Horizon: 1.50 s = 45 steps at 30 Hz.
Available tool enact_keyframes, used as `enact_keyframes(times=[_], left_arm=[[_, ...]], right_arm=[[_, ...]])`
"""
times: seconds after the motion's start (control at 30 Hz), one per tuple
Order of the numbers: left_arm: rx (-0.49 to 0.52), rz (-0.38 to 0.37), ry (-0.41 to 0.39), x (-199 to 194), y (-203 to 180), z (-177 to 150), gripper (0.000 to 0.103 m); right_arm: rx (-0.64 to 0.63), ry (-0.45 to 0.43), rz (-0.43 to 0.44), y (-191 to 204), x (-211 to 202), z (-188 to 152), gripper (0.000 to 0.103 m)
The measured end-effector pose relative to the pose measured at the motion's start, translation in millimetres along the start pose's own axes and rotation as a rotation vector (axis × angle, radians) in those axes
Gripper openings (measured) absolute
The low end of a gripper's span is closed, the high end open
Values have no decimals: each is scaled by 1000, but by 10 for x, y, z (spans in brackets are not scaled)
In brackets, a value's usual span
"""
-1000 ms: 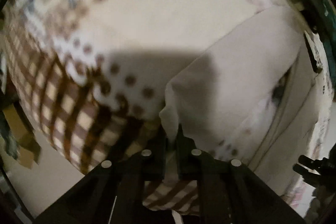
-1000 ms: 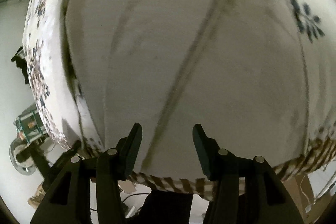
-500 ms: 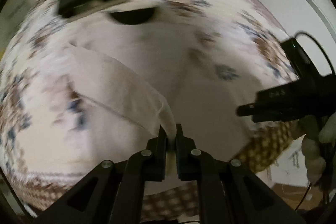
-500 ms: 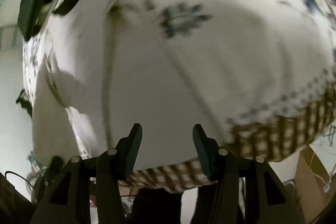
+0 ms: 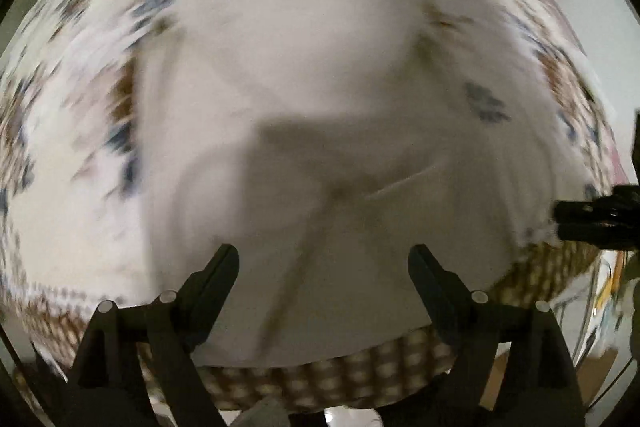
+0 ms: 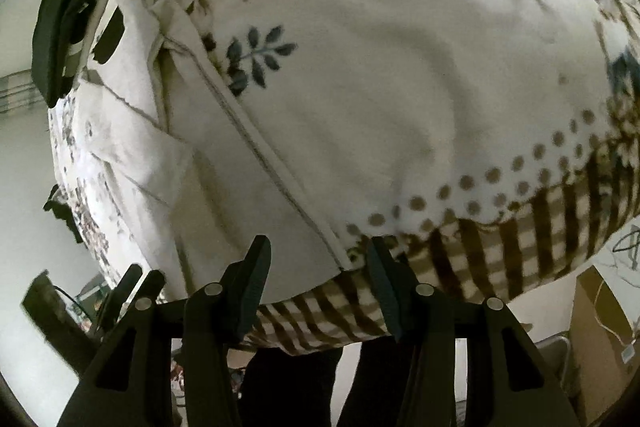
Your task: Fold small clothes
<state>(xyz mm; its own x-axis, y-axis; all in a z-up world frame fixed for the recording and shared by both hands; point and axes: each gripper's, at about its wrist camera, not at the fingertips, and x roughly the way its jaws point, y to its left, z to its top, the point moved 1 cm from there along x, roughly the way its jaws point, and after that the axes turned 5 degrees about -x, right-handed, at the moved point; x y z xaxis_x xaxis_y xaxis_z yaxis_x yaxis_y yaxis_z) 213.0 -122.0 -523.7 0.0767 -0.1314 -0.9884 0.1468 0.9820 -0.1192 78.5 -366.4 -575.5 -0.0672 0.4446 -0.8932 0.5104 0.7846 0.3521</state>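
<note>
Both the left gripper (image 5: 322,263) and the right gripper (image 6: 318,259) hover with fingers spread and empty over the white garment (image 6: 224,163), which lies part-folded on the floral blanket (image 6: 420,67). This looks like a pause between folds; the next move calls for pinching a free edge, likely the hemmed one near the right gripper, and carrying it across

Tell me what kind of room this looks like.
Probably a bedroom or another room at home: a white garment lies on a fleece blanket with flowers and brown checks, and a cardboard box stands on the floor beside it.
</note>
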Motion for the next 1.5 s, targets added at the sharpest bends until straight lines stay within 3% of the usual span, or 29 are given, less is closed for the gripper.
enact_keyframes(times=[0.1, 0.23, 0.33, 0.43, 0.57, 0.63, 0.77, 0.9, 0.97, 1.03, 1.13, 1.23, 1.3, 1.33, 1.37, 1.4, 1.43, 1.5], left_arm=[[-101, 78, 24, 1, 576, -94, 86], [-231, 111, 86, 95, 1184, -363, 86], [-279, 145, 118, 145, 1401, -562, 86], [-286, 182, 129, 186, 1427, -662, 86], [-287, 217, 129, 258, 1340, -700, 86], [-289, 220, 126, 287, 1271, -668, 86], [-301, 203, 125, 239, 1267, -708, 86], [-324, 177, 137, 204, 1466, -746, 86], [-339, 143, 139, 209, 1563, -852, 86], [-359, 90, 140, 227, 1670, -949, 86], [-409, -12, 140, 242, 1807, -1050, 86], [-467, -146, 174, 332, 1884, -1130, 86], [-470, -173, 174, 369, 1909, -1140, 74], [-460, -172, 174, 368, 1885, -1137, 44], [-438, -158, 182, 375, 1864, -1145, 14], [-416, -147, 195, 376, 1824, -1133, 6], [-397, -140, 197, 356, 1807, -1140, 6], [-367, -132, 217, 298, 1781, -1112, 3]], right_arm=[[-12, 19, 10, 79, 124, 39, 52], [-20, 76, -4, 151, 406, 26, 52], [-20, 76, 18, 269, 467, 71, 53], [-105, 37, 97, 757, 471, 247, 52], [-290, 4, -87, 1540, 779, 468, 52], [-343, 53, -214, 1675, 1020, 467, 52], [-381, 107, -353, 1437, 1071, 220, 52], [-327, 184, -432, 800, 932, -83, 52], [-266, 191, -396, 516, 801, -163, 52], [-173, 170, -306, 255, 623, -198, 52], [-59, 142, -143, -88, 450, -184, 52], [-17, 189, -9, -278, 492, -120, 52], [7, 243, 78, -312, 637, -86, 52], [12, 247, 96, -320, 669, -78, 52], [11, 245, 100, -308, 687, -67, 43], [10, 238, 101, -243, 702, -15, 15], [12, 235, 109, -219, 707, -40, 6], [18, 201, 133, -143, 688, -86, 6]])
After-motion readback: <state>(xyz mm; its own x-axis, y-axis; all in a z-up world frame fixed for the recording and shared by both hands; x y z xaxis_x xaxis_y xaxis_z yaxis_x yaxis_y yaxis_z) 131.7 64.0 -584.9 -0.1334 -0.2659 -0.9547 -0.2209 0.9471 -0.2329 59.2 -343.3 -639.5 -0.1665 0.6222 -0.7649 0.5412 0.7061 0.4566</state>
